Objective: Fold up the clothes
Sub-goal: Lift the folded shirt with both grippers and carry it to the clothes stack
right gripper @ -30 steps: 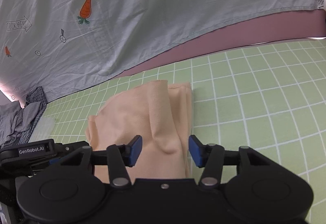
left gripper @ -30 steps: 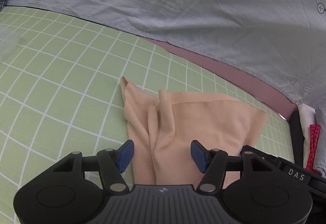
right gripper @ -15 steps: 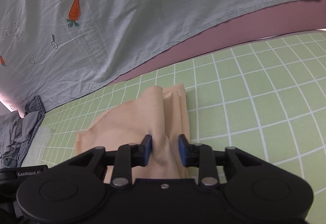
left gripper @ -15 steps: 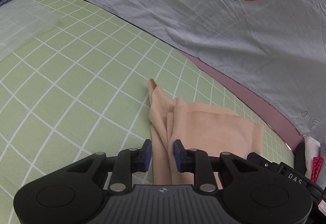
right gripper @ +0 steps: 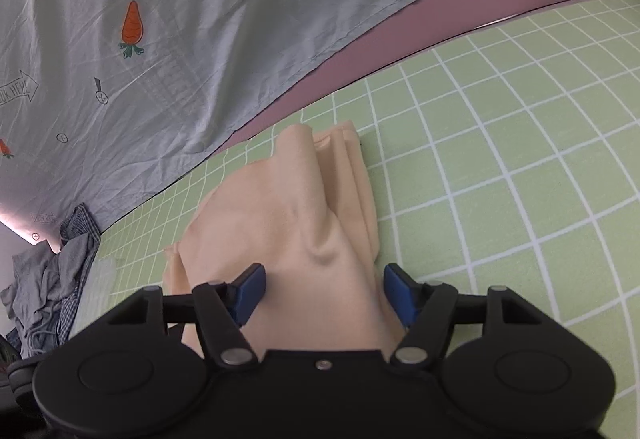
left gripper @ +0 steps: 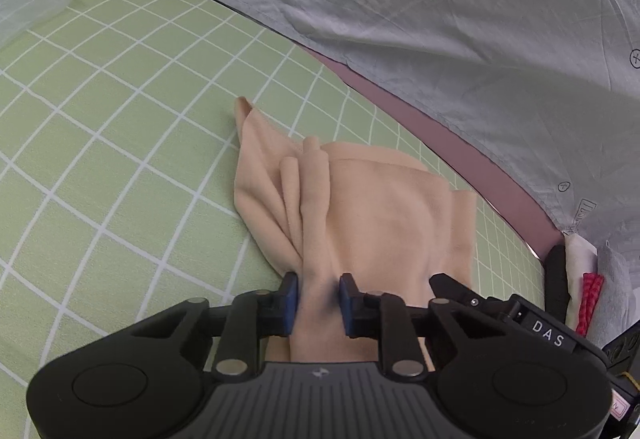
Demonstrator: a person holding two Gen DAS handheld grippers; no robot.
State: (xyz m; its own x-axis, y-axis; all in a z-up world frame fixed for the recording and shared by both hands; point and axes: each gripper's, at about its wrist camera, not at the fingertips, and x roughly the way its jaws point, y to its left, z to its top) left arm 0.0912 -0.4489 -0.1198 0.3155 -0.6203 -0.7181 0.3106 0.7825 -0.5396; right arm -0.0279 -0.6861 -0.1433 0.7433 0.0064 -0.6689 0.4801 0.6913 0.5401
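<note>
- Your left hand-held gripper (left gripper: 318, 301) has its blue pads pinched on a bunched ridge of the peach garment (left gripper: 360, 207), right at the garment's near edge in the lower middle of the left wrist view.
- Your right hand-held gripper (right gripper: 324, 293) stands spread wide, one pad either side of the garment's near edge in the lower middle of its own view; the cloth (right gripper: 304, 223) passes between the pads, and neither visibly grips it.
- The garment lies partly folded and rumpled on the green checked bedsheet (left gripper: 120, 159). It runs away from both grippers toward the grey carrot-print sheet (left gripper: 440, 19) across the top of each frame.
- Its long axis lines up roughly with each gripper's fingers, so the free far end sits at mid-frame, straight ahead of you.
- Only the left one holds cloth, so I judge any lift or carry-over hangs on that side until the right closes.
- Other clothes (right gripper: 52, 279) sit heaped at the lower left of the right view, well apart.
</note>
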